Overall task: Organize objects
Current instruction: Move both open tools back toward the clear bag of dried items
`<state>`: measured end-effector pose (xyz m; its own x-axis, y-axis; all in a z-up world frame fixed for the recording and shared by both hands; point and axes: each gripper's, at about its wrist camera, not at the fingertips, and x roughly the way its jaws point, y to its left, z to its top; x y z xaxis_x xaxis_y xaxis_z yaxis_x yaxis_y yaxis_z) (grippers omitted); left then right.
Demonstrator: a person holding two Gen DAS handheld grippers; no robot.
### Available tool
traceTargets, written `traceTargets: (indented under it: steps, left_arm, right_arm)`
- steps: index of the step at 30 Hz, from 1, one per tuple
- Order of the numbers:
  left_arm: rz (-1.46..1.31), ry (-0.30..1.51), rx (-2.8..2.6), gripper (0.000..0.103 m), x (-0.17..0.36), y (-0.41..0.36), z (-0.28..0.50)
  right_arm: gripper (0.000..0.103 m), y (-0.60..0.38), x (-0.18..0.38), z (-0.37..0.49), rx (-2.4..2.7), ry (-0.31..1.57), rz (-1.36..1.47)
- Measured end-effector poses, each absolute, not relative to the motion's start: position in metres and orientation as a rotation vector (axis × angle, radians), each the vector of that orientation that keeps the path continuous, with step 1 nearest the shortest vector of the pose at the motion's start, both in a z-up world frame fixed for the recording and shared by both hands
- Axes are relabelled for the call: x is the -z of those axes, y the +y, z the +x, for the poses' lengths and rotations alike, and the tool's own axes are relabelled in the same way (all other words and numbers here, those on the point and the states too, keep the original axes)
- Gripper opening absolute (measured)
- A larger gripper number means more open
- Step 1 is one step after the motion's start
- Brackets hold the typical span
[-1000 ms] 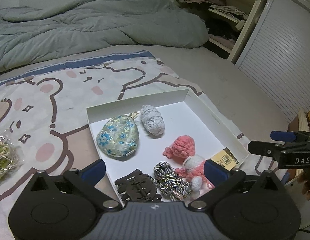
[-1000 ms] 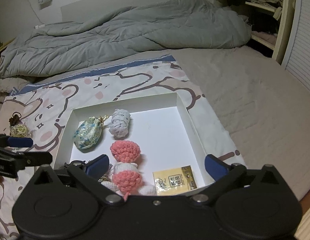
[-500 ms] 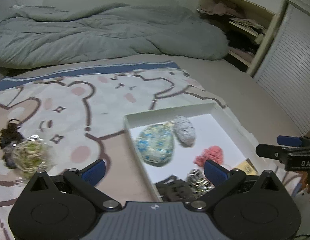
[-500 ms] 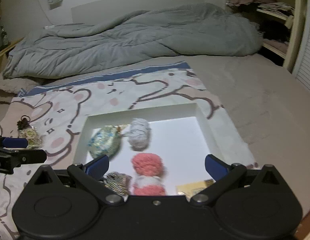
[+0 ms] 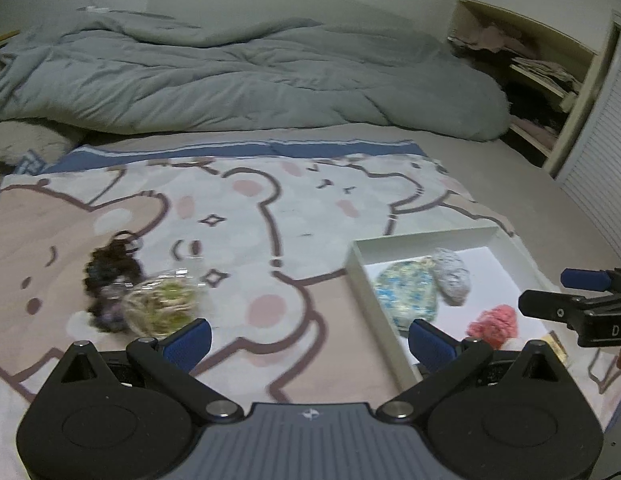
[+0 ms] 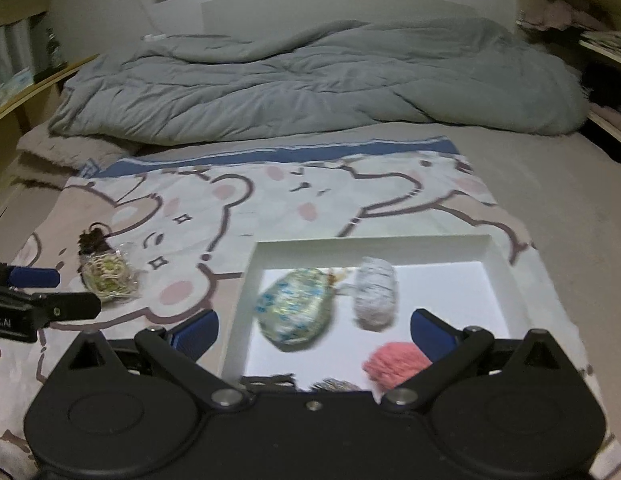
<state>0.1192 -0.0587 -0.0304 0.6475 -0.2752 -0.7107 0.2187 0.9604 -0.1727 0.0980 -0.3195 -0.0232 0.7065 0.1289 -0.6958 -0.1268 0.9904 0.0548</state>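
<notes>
A white box [image 6: 498,256] lies on the bear-print blanket [image 5: 246,208] and holds a blue-flowered pouch [image 6: 296,312], a grey knitted bundle [image 6: 374,296] and a pink crochet toy [image 6: 394,364]; it also shows in the left wrist view [image 5: 360,272]. A clear packet of greenish cord [image 5: 162,306] and a dark charm [image 5: 110,272] lie on the blanket left of the box. My left gripper [image 5: 308,340] is open and empty, between packet and box. My right gripper [image 6: 314,330] is open and empty over the box's near left part.
A rumpled grey duvet [image 5: 238,80] covers the far half of the bed. Open shelves with clothes [image 5: 526,64] and a slatted door [image 5: 598,168] stand at the right. A wooden shelf [image 6: 26,88] runs along the left.
Both grippers have swung left and back. The box has slid toward the right of the left wrist view, and the packet and dark charm have come into view ahead of my left gripper.
</notes>
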Motion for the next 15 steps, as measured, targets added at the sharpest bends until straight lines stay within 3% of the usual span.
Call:
traceTargets:
  steps: [15]
  left_arm:
    - [-0.093,0.802,0.18,0.103,0.028,0.019,0.117]
  right_arm:
    - [0.103,-0.245,0.03,0.123,-0.259,0.784,-0.045]
